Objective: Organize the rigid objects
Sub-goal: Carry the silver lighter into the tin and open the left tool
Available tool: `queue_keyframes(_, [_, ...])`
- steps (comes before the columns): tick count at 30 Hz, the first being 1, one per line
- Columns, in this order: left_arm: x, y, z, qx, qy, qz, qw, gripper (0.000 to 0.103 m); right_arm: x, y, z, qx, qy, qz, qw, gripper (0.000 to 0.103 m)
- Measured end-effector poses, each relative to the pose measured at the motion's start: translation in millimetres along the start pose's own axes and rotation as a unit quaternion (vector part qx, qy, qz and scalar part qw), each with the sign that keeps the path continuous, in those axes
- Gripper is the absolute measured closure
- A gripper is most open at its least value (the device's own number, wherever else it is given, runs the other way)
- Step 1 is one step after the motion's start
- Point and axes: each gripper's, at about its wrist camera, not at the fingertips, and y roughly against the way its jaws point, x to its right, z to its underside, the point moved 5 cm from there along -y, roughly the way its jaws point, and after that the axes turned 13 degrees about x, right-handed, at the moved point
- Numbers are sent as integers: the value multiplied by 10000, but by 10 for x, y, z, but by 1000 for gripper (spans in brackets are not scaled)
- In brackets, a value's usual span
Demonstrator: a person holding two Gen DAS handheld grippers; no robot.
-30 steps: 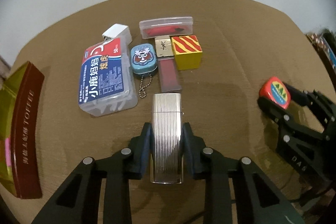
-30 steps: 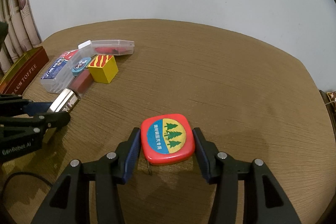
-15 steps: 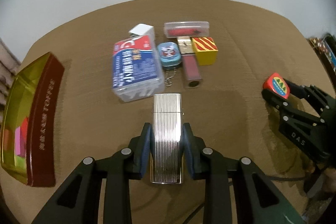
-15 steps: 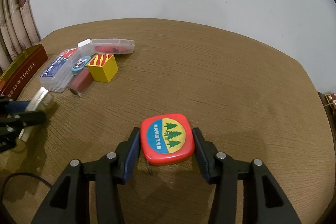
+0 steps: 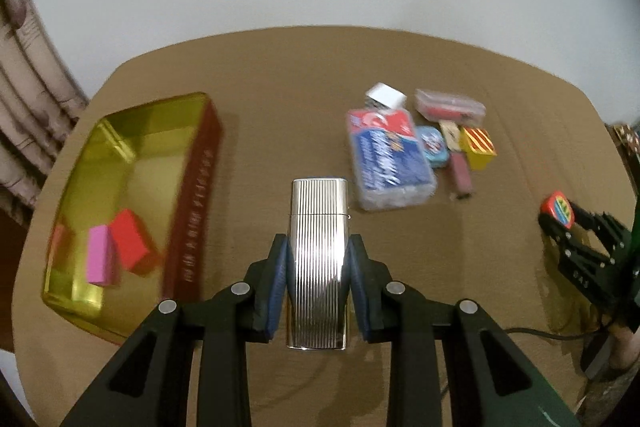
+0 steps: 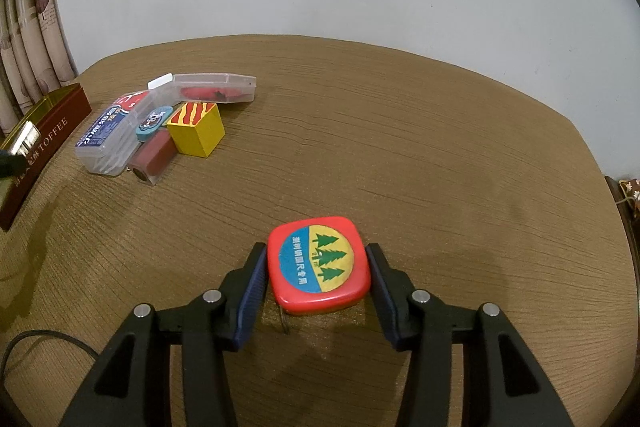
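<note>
Ribbed silver lighter (image 5: 318, 259) sits clamped between the left gripper (image 5: 319, 283) pads, above the table (image 6: 400, 147), right of the gold toffee tin (image 5: 192, 187). Right gripper (image 6: 316, 283) brackets the red tape measure (image 6: 318, 269); its pads seem just clear of the case.

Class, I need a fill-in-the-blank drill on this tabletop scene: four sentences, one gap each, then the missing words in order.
1. The left gripper is shut on a ribbed ______ lighter.
2. The tape measure between the right gripper's fingers has a ______ casing.
3. The pink block lies inside the ______ tin.
4. The striped cube has ______ sides.

Missing words: silver; red; toffee; yellow
</note>
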Motion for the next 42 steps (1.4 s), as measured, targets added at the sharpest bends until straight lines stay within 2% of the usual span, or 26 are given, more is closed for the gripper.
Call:
queue_keyframes(6, [-589, 177, -221, 208, 212, -382, 9988, 77, 8, 8, 6, 1, -7, -6, 10000, 53])
queue_keyframes(8, [-776, 121, -275, 246, 334, -534, 9977, 77, 8, 7, 5, 0, -4, -3, 10000, 53])
queue_keyframes(11, [-1125, 155, -273, 214, 478, -776, 9956, 77, 16, 8, 7, 0, -10, -8, 10000, 53])
queue_keyframes(14, [-1354, 124, -171, 78, 679, -843, 9941, 77, 18, 6, 7, -1, -12, -8, 10000, 53])
queue_keyframes(22, [-1643, -70, 277, -343, 1103, -900, 9892, 77, 21, 9, 7, -4, 6, 4, 10000, 53])
queue_keyframes(27, [-1698, -170, 422, -468, 1230, -937, 9869, 77, 6, 10, 7, -6, 22, 16, 10000, 53])
queue_keyframes(35, [-1888, -292, 495, -509, 1332, -1120, 9834, 77, 3, 10, 8, -8, 16, 10, 10000, 53])
queue_keyframes(42, [-2016, -348, 479, -537, 1220, -1362, 9817, 77, 5, 12, 9, -11, 17, 16, 10000, 53])
